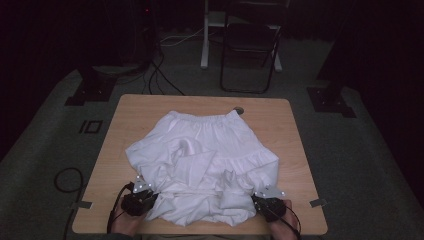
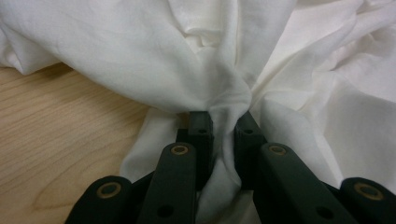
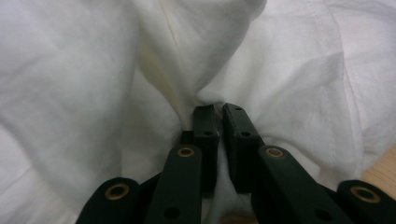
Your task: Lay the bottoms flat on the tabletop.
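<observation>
The table (image 1: 150, 107) carried a white skirt (image 1: 210, 145) spread across its middle, waistband toward twelve o'clock, hem bunched toward six. The left tool (image 1: 150, 197) pinched the hem at seven o'clock, the right tool (image 1: 259, 200) at five o'clock. The right pinch looked thin; a tug could slip the cloth free.

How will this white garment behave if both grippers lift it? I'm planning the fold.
The white garment will probably hang limp, since it lies creased and bunches where the left gripper pinches it. It looks thin, so likely light. The right gripper holds a narrow pinch that might slip.
</observation>
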The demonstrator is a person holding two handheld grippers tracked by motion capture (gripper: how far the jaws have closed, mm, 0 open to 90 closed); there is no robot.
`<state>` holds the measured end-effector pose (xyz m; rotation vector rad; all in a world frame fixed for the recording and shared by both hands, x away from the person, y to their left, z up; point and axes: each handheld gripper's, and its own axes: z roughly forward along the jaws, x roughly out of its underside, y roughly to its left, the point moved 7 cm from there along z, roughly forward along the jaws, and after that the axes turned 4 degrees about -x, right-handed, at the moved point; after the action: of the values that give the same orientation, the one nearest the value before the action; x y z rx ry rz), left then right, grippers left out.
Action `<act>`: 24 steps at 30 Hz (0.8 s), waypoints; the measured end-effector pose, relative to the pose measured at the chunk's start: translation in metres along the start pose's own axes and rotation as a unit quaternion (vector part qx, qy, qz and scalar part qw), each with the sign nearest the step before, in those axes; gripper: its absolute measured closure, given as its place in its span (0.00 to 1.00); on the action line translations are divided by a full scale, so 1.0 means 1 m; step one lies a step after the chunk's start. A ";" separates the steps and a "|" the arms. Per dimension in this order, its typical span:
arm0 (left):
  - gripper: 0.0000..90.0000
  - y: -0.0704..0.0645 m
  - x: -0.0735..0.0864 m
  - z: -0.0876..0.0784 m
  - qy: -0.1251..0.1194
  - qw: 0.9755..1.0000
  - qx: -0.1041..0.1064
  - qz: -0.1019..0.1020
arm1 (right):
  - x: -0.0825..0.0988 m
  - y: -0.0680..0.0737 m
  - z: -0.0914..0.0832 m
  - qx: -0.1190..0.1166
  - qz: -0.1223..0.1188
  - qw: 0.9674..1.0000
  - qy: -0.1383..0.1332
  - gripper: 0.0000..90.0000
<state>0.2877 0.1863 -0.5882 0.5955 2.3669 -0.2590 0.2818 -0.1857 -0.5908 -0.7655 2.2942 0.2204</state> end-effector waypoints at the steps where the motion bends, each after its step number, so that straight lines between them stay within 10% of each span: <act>1: 0.91 0.000 -0.001 0.001 -0.004 1.000 0.004 -0.003 | -0.001 -0.001 0.001 -0.003 0.003 1.000 -0.002 0.94; 24: 0.91 0.005 -0.031 0.031 -0.042 0.999 -0.007 -0.008 | -0.021 -0.045 0.025 0.051 0.025 0.998 -0.018 0.94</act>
<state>0.3286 0.1691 -0.5917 0.5492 2.2917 -0.2677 0.3342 -0.2032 -0.5923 -0.6472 2.2734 0.1392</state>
